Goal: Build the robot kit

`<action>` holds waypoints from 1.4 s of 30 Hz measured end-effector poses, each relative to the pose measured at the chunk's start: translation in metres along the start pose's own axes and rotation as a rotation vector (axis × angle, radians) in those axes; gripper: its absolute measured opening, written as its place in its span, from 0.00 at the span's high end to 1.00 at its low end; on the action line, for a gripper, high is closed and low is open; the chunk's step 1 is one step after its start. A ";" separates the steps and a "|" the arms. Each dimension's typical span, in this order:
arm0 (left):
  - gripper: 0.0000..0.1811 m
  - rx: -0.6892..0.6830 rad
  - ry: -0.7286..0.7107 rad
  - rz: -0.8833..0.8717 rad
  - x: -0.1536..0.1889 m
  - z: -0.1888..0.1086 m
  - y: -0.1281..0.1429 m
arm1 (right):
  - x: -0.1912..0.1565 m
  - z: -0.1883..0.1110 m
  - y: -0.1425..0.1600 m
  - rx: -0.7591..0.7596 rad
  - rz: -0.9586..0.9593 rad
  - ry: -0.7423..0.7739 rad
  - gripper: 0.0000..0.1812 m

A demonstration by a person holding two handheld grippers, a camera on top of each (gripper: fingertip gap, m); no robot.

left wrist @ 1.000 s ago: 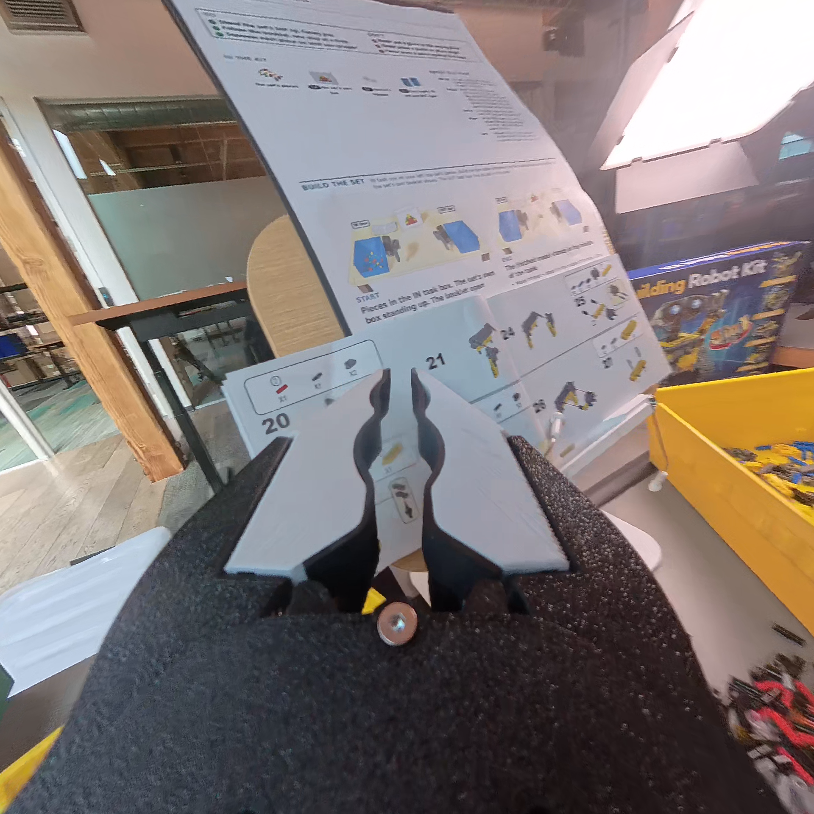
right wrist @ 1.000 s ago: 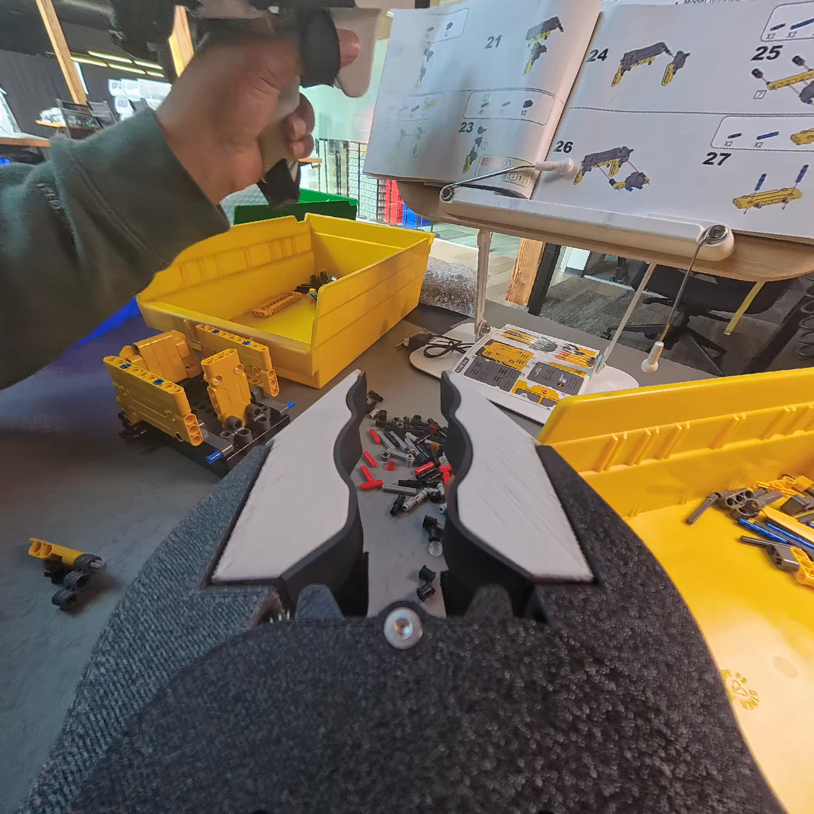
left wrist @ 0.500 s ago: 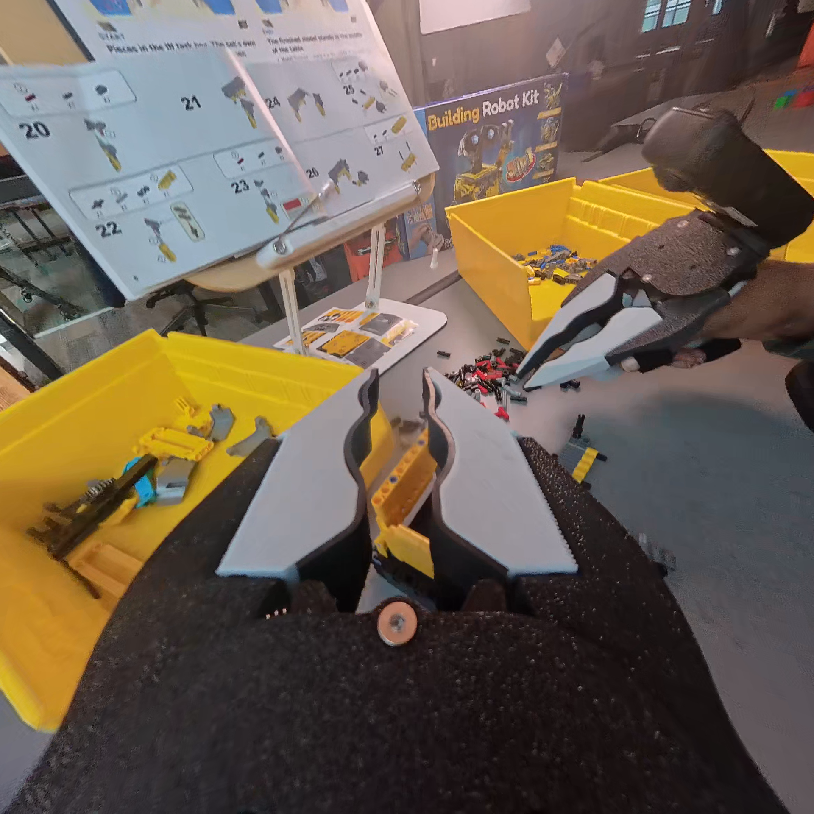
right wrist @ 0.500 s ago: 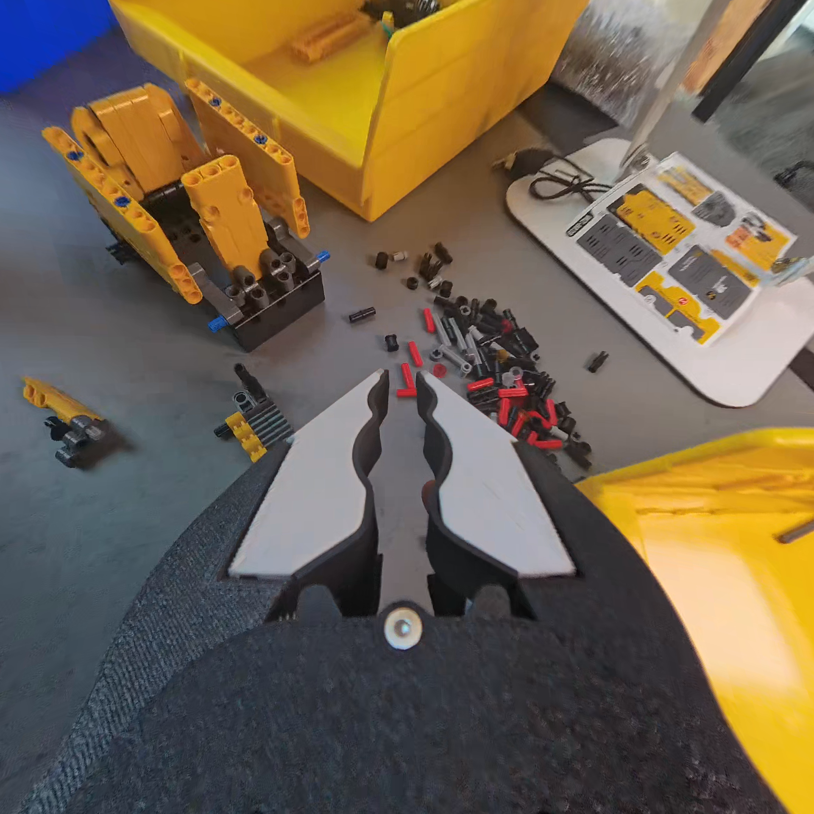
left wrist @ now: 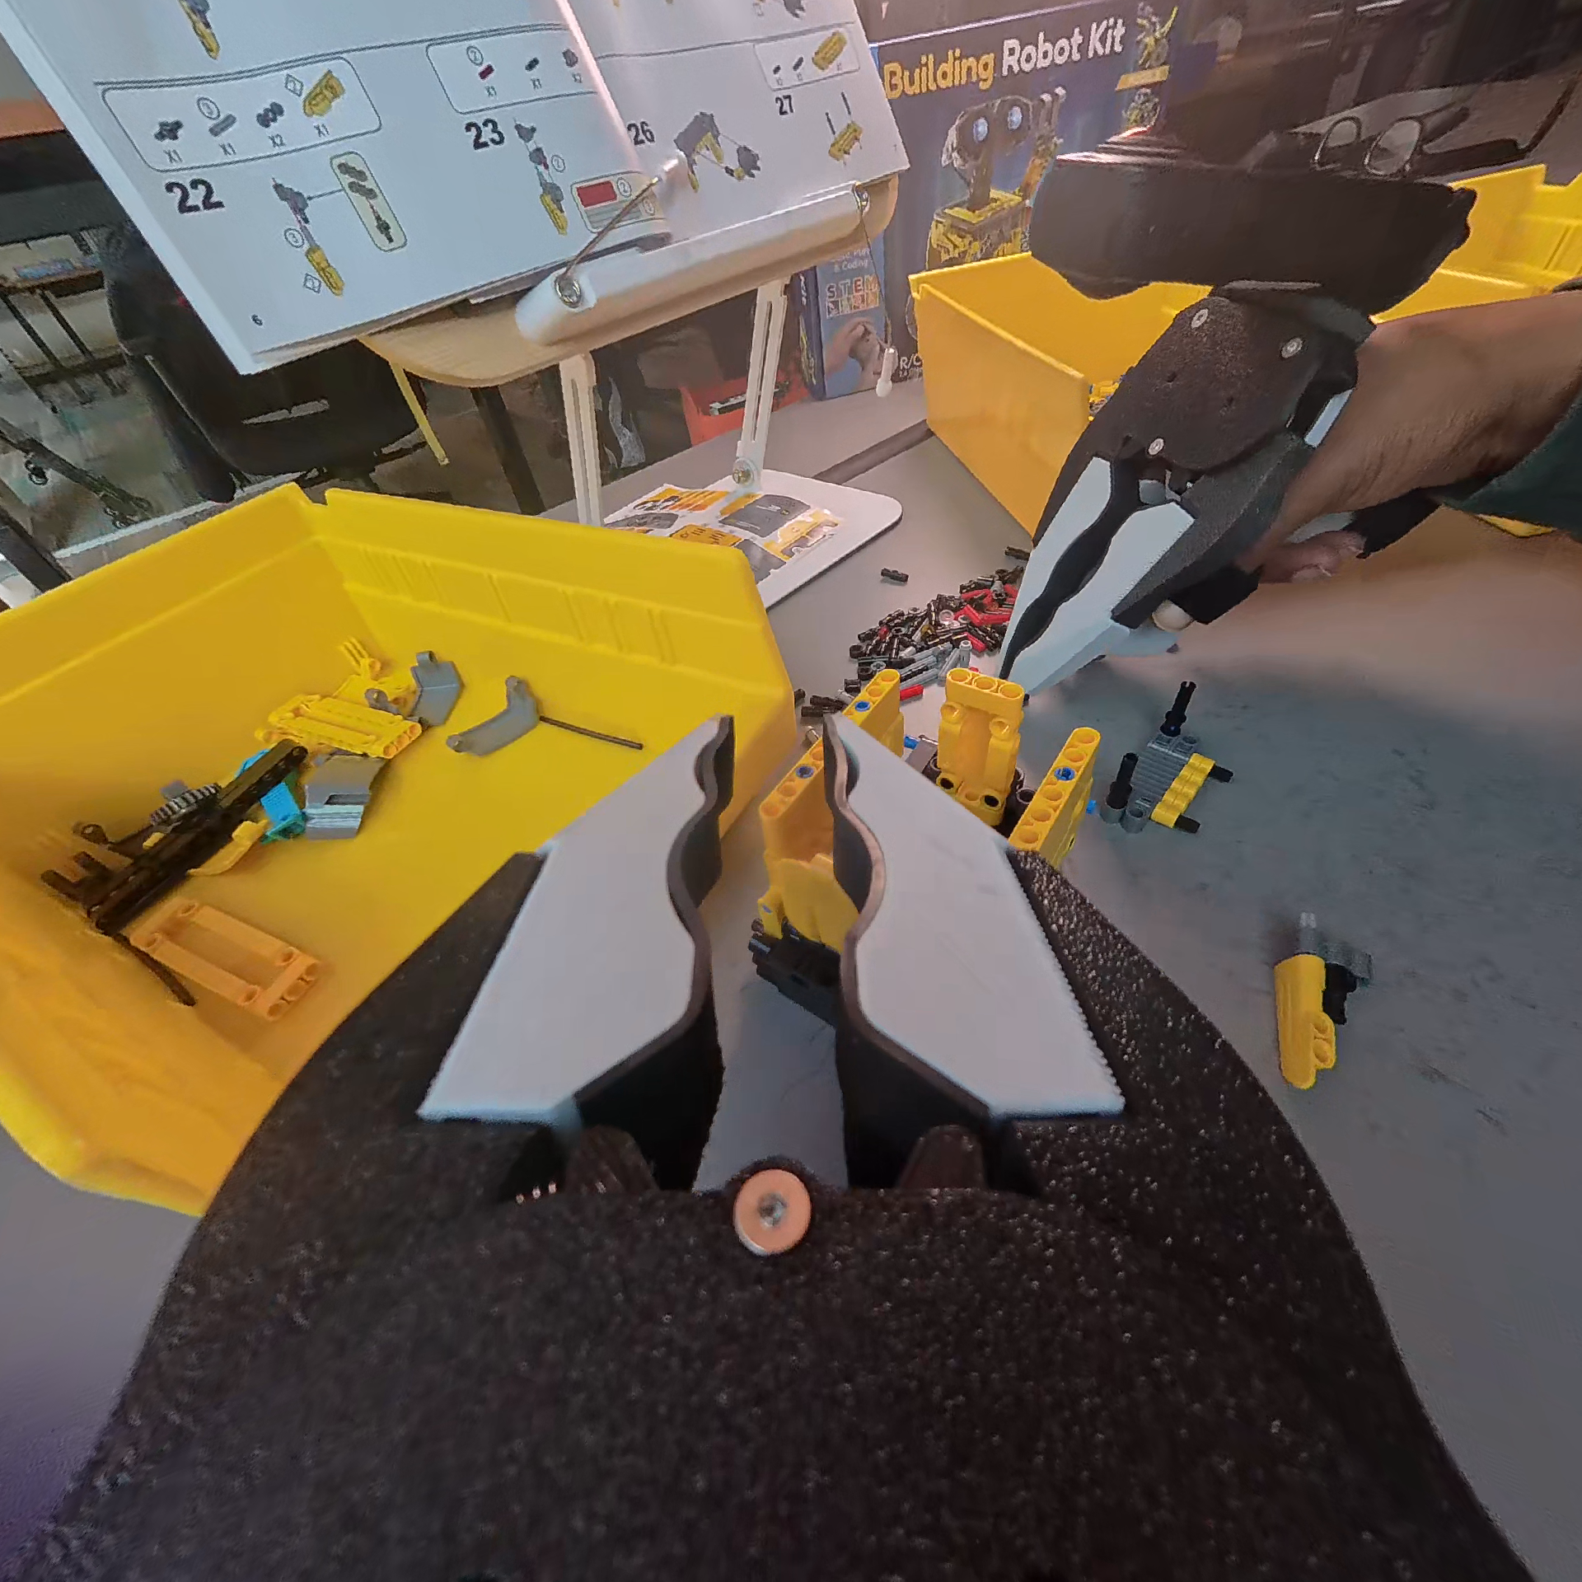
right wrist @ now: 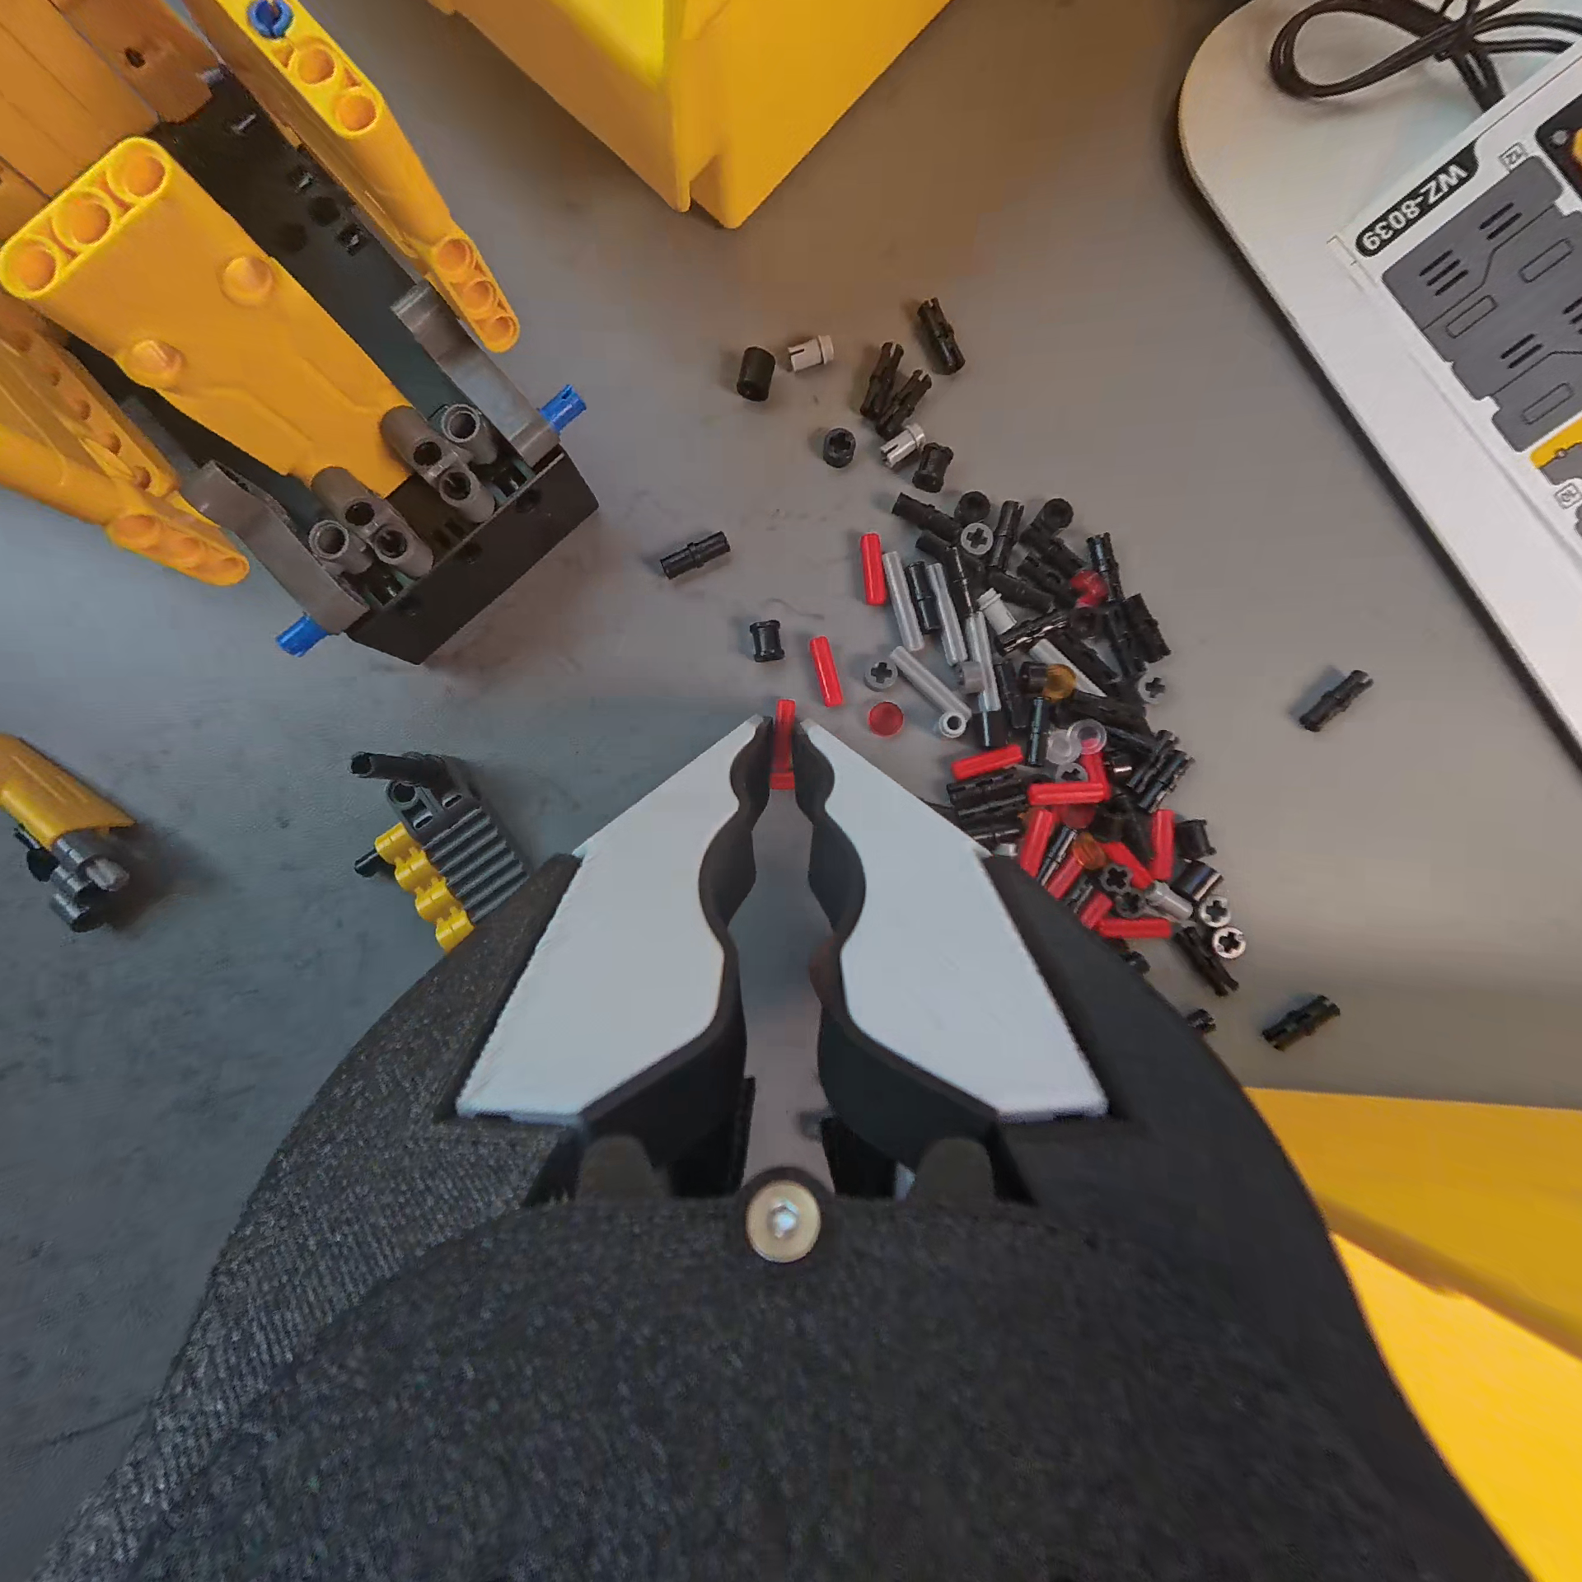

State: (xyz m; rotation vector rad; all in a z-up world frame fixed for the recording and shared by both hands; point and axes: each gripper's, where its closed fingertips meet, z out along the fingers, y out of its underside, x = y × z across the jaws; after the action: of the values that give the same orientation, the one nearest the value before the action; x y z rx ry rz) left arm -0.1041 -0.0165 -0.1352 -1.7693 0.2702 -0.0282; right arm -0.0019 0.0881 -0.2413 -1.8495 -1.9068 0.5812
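A: What does the right gripper (right wrist: 782, 728) hold?

B: A short red pin (right wrist: 782, 743), pinched upright between its nearly closed tips, just at the near edge of the pin pile (right wrist: 1040, 719) on the grey tabletop (right wrist: 214, 1010).

A: And the left gripper (left wrist: 777, 743)?

B: Its jaws stand apart with nothing between them, above a yellow and black model (left wrist: 972, 753) beside the yellow bin (left wrist: 548, 591).

A: Any writing?

B: A printed box (left wrist: 984, 128), an open booklet (left wrist: 411, 154) with numbered steps on a stand, and a sticker sheet (right wrist: 1489, 282); the wording is left out.

A: Counts?

B: Two grippers, one held pin. Two small sub-assemblies lie near the model: a grey ribbed one (right wrist: 445, 843) and a yellow one (right wrist: 60, 822). Loose pins are too many to count.
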 end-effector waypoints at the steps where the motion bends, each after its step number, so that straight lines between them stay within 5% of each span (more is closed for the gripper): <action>1: 0.90 -0.001 0.001 -0.004 -0.001 0.000 0.000 | 0.000 0.000 0.000 0.001 0.005 -0.010 0.98; 5: 0.89 0.001 0.002 -0.034 -0.002 0.000 0.002 | 0.005 -0.005 -0.005 0.056 -0.028 0.020 0.98; 9: 0.86 0.017 0.022 -0.143 -0.005 0.002 0.005 | -0.059 -0.053 -0.022 0.262 -0.235 -0.167 0.98; 12: 0.83 0.048 -0.008 -0.191 -0.016 0.001 0.003 | -0.103 -0.060 0.018 0.168 -0.436 -0.232 0.98; 15: 0.82 0.074 -0.021 -0.215 -0.021 0.000 0.002 | -0.122 -0.053 0.044 0.112 -0.433 -0.271 0.98; 28: 0.82 0.074 -0.039 -0.192 -0.022 0.002 0.004 | -0.123 -0.044 0.060 0.086 -0.388 -0.304 0.96; 32: 0.82 0.074 -0.036 -0.191 -0.021 0.002 0.004 | -0.112 -0.052 0.052 0.145 -0.362 -0.285 0.91; 36: 0.82 0.083 -0.030 -0.194 -0.021 0.001 0.002 | -0.039 -0.080 0.011 0.329 -0.164 -0.042 0.92; 39: 0.82 0.083 -0.022 -0.194 -0.019 0.001 0.001 | 0.004 -0.075 0.009 0.281 -0.040 0.111 0.92; 42: 0.82 0.087 -0.022 -0.189 -0.019 0.000 0.000 | 0.009 -0.047 0.018 0.184 0.053 0.116 0.92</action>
State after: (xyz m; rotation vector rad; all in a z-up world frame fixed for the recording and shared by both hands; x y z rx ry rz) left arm -0.1222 -0.0129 -0.1323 -1.7027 0.0842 -0.1539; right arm 0.0398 0.0977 -0.2127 -1.7807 -1.6757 0.6295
